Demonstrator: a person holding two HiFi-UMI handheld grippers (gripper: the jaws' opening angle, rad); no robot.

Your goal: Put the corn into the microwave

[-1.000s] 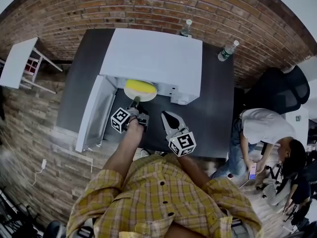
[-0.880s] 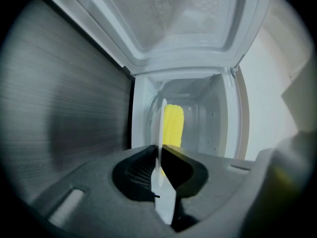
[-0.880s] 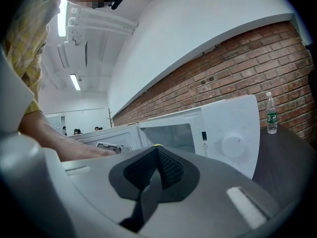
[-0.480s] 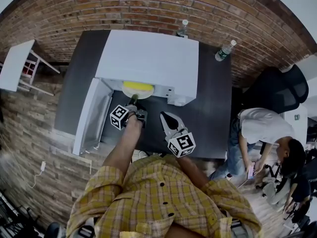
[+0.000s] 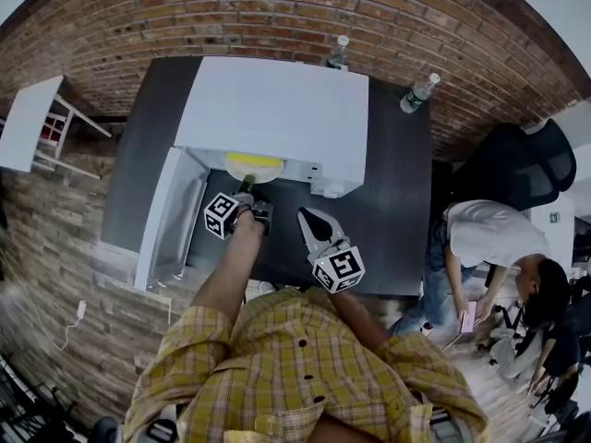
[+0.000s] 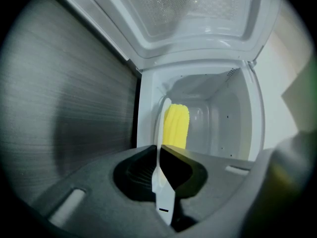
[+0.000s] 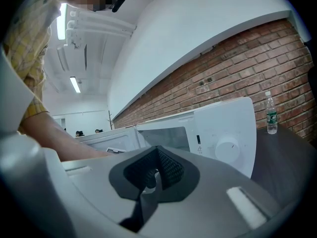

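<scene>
Head view: a person in a yellow checked shirt (image 5: 295, 367) stands at a dark table (image 5: 397, 192) set against a red brick wall (image 5: 277, 7), a gripper in each hand. On the table sits a white box-shaped microwave (image 5: 277, 109), its white door (image 5: 171, 215) swung open to the left. The left gripper (image 5: 247, 190) reaches to the oven's mouth, its jaws clamped on the near rim of a thin white plate (image 5: 249, 176). The plate carries the yellow corn cob (image 5: 254, 161), which lies at the opening, partly under the microwave's top edge.

Left gripper view shows the left gripper (image 6: 159, 167) pinching the plate (image 6: 161, 182) edge-on, with the corn cob (image 6: 176, 125) beyond the jaws and the oven's white cavity (image 6: 223, 123) behind it. The door (image 6: 188, 9) fills the top of that frame.

The right gripper (image 5: 305, 215) hangs over the table, near the person and right of the left one, clear of the microwave. Right gripper view shows the right gripper (image 7: 153, 177) with jaws drawn together on nothing, facing the microwave (image 7: 223, 133).

Two clear plastic bottles (image 5: 418, 92) stand at the far side of the table. A second person in a white shirt (image 5: 480, 233) bends over at far right.
</scene>
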